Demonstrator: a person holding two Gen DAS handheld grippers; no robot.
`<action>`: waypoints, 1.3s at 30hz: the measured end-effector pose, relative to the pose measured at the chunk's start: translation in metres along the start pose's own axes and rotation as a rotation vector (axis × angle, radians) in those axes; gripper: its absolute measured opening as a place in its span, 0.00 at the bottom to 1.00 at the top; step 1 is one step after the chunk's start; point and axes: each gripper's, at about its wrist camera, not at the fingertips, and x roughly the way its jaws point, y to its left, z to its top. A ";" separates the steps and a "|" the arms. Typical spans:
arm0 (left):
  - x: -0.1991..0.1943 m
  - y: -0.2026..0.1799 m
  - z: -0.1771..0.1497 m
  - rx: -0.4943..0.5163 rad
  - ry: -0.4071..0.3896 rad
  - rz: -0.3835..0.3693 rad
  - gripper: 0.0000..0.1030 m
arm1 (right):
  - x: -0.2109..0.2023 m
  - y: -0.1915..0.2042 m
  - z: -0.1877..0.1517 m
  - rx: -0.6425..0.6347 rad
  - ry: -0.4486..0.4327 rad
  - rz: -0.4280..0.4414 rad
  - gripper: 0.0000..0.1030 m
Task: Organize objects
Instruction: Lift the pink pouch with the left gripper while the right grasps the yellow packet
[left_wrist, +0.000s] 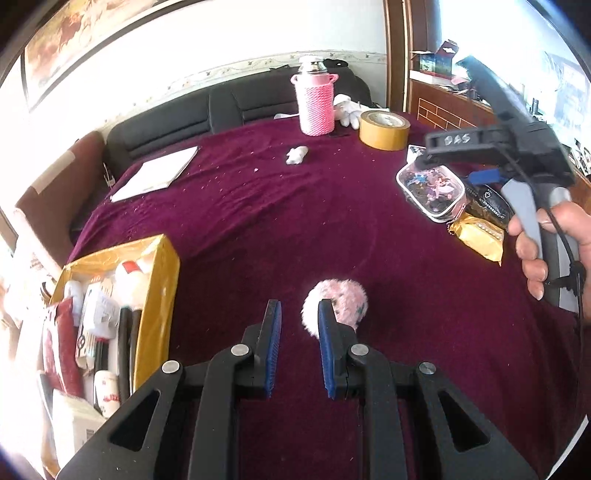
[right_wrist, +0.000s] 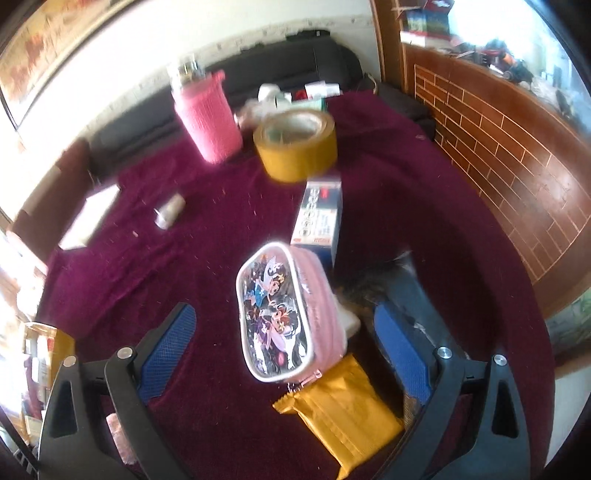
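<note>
Pink pouch lies between the right gripper's spread, empty fingers.

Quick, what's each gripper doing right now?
Left gripper: open, empty, beside the pink puff.
Right gripper: open wide, around the pouch, not gripping.

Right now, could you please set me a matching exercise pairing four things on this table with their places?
Things:
1. pink fluffy pompom
2. yellow tape roll
3. pink cartoon zip pouch
4. yellow cardboard box

Places:
a. table's left edge, full of items
b. between the open right hand-held gripper fingers
c. beside the pink-sleeved flask
d. behind the left hand-held gripper

Pairs: 1-d, 2-c, 3-b, 4-a
</note>
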 end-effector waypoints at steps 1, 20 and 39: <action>-0.001 0.002 -0.001 -0.003 0.001 -0.001 0.16 | 0.004 0.006 -0.004 -0.017 0.034 0.015 0.95; -0.014 0.039 -0.021 -0.071 -0.007 -0.065 0.16 | -0.039 0.027 -0.034 -0.021 0.065 0.113 0.95; -0.011 0.061 -0.023 -0.186 0.038 -0.183 0.17 | -0.019 -0.018 -0.056 -0.196 0.132 -0.089 0.95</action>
